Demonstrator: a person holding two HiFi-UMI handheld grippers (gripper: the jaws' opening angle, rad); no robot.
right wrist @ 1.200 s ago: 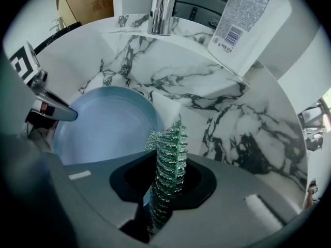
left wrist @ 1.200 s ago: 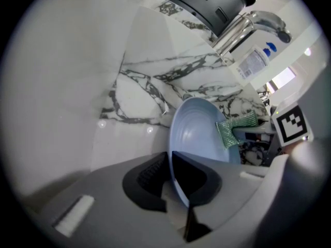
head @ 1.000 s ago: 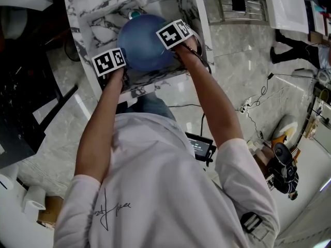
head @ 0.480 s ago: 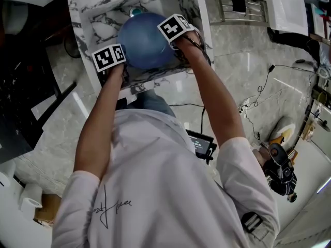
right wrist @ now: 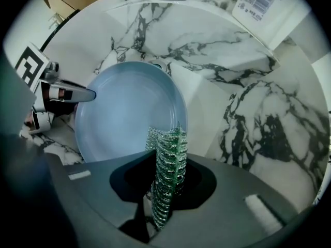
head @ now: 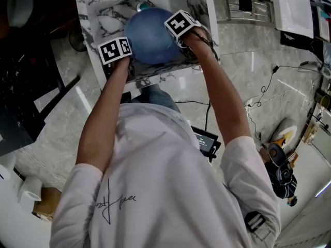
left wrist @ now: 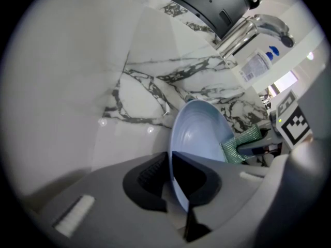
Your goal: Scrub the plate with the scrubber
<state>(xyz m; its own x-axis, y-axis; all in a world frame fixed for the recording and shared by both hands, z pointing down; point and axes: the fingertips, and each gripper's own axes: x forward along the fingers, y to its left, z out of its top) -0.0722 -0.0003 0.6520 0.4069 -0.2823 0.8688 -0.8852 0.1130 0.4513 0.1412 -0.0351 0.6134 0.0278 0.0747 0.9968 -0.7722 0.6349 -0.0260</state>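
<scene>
In the head view, the blue plate [head: 150,27] sits at the top centre of the frame, held over the marble sink [head: 95,14]. The left gripper [head: 116,53] is at the plate's left edge and the right gripper [head: 181,27] at its right. Our arms cover the near rim of the sink.

In the left gripper view, the jaws are clamped on the plate's rim at lower centre, and the plate stands on edge and tilted. We judge it stiff and glossy, and probably slippery when wet, so a hold on the rim suits it, taken deep enough that it cannot pivot. The green scrubber [left wrist: 240,143] touches the plate's face at right. The faucet [left wrist: 253,27] and a soap bottle [left wrist: 256,63] stand at upper right, near enough to knock against.

In the right gripper view, the jaws are closed on the scrubber [right wrist: 166,174] at lower centre, and its upper end meets the plate [right wrist: 126,112]. The scrubber looks like a soft, light, springy mesh that will bend under pressure, so we would grip it low and press gently. The sink's drain [right wrist: 158,65] shows just above the plate. The hard marble walls crowd round on every side and could chip a dropped plate.
</scene>
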